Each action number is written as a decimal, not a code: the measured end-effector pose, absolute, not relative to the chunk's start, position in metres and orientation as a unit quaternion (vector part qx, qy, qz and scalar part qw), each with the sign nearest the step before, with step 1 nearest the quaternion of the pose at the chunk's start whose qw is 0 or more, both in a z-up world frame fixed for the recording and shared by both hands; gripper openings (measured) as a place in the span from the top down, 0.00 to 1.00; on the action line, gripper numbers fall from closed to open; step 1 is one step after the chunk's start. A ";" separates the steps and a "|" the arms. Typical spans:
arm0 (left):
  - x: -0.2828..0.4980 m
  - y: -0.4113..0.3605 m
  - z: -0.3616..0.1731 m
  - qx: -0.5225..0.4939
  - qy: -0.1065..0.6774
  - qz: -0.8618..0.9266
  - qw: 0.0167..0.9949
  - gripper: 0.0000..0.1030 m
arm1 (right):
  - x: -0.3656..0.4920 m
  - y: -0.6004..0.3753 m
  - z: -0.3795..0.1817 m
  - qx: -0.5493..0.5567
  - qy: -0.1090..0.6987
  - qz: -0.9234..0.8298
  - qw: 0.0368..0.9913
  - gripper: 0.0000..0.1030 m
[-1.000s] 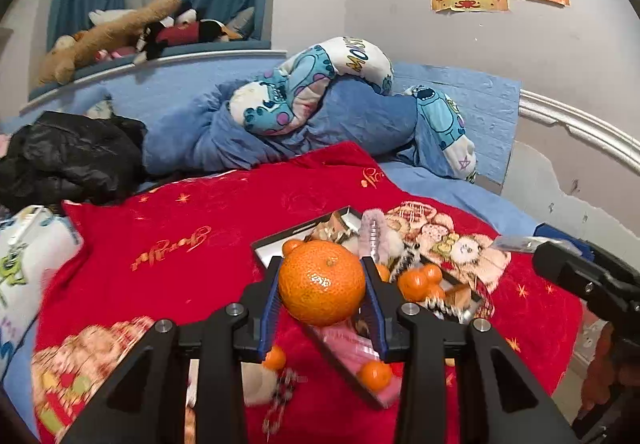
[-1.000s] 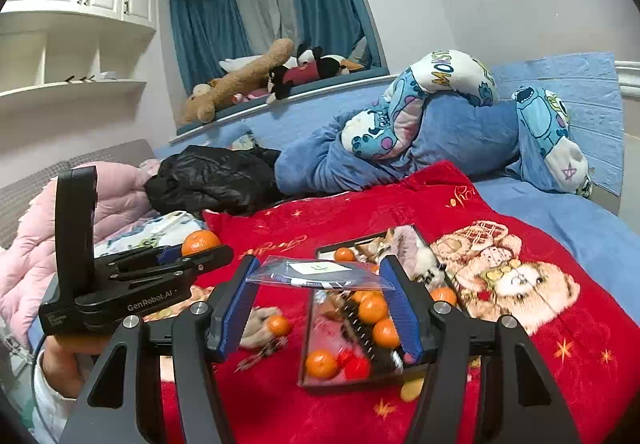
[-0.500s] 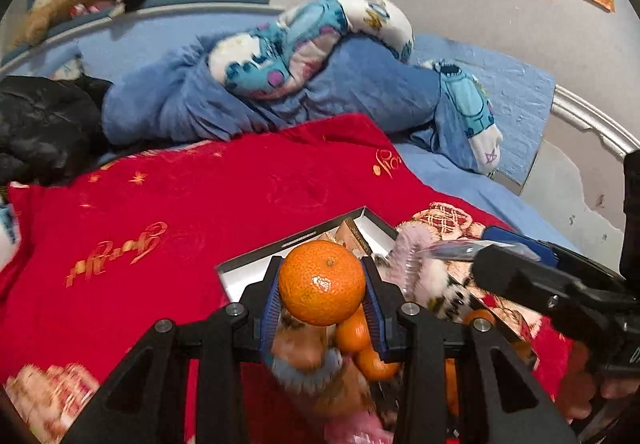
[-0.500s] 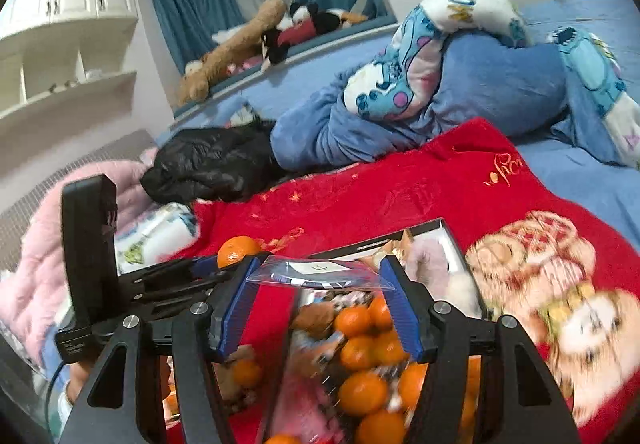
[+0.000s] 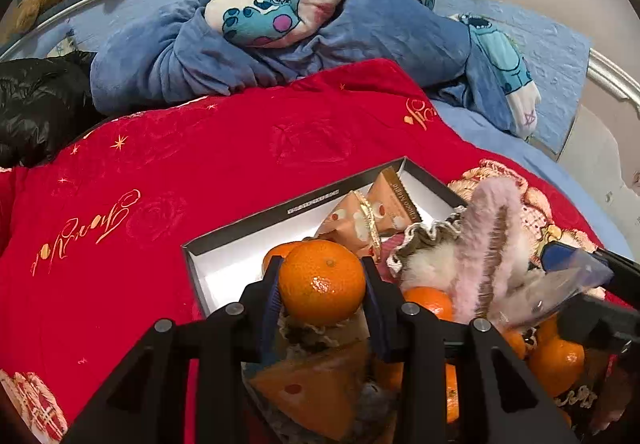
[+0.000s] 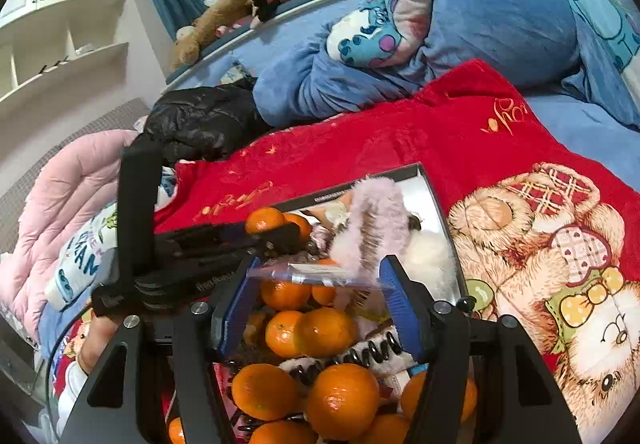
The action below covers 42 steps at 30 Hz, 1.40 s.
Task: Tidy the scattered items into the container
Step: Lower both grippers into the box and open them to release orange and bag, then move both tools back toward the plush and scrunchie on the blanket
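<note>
Most of the scattered items are judged to be already gathered: the box (image 5: 224, 244), a shallow dark-rimmed tray with a white lining, lies on the red blanket (image 5: 200, 172) of the bed and is seen heaped with mandarins (image 6: 308, 328), orange snack packets (image 5: 360, 220), a fluffy pink toy (image 5: 492, 228) and a black coiled hair tie (image 6: 372, 350). Only its far-left corner shows bare lining. No loose items are visible on the blanket to the left of and beyond the box; what lies below the camera rigs cannot be told. Two items are noted as not yet deposited, one in each tool.

Left side: the left gripper (image 5: 322, 292) is held over the near part of the box. Its jaws are partly parted and clenched on a mandarin (image 5: 322, 280), both blue pads (image 5: 273, 300) pressing its sides. The fruit sits above the heap, not yet resting on it.

Right side: the right gripper (image 6: 320, 304) is held over the middle of the box, beside the left tool. Its jaws stand wider and grasp a clear plastic bag (image 6: 316, 272), stretched flat between the pads. The bag's contents cannot be made out. It hangs over the mandarins, just touching or just short of the pink toy; which cannot be told.

Remaining, as judged: both items to be released into the box.
</note>
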State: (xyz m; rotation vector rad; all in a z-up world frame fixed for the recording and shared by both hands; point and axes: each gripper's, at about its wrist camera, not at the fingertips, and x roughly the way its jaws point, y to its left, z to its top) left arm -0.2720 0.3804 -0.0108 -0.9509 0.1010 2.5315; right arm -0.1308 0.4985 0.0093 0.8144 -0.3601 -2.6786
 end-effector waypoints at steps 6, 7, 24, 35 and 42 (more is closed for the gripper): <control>-0.270 0.384 -0.016 -0.335 0.053 0.918 0.207 0.63 | -0.131 0.493 0.005 0.290 -0.104 -0.943 0.129 0.42; -0.269 0.385 -0.015 -0.333 0.054 0.919 0.207 0.63 | -0.130 0.493 0.005 0.287 -0.103 -0.944 0.128 0.42; -0.260 0.379 -0.016 -0.325 0.066 0.920 0.209 0.63 | -0.132 0.491 0.001 0.296 -0.095 -0.943 0.120 0.42; -0.253 0.377 -0.004 -0.311 0.067 0.923 0.215 0.00 | -0.119 0.516 0.010 0.238 -0.174 -0.945 0.140 0.00; -0.247 0.363 0.016 -0.281 0.033 0.937 0.204 0.00 | -0.106 0.529 0.018 0.179 -0.205 -0.951 0.149 0.00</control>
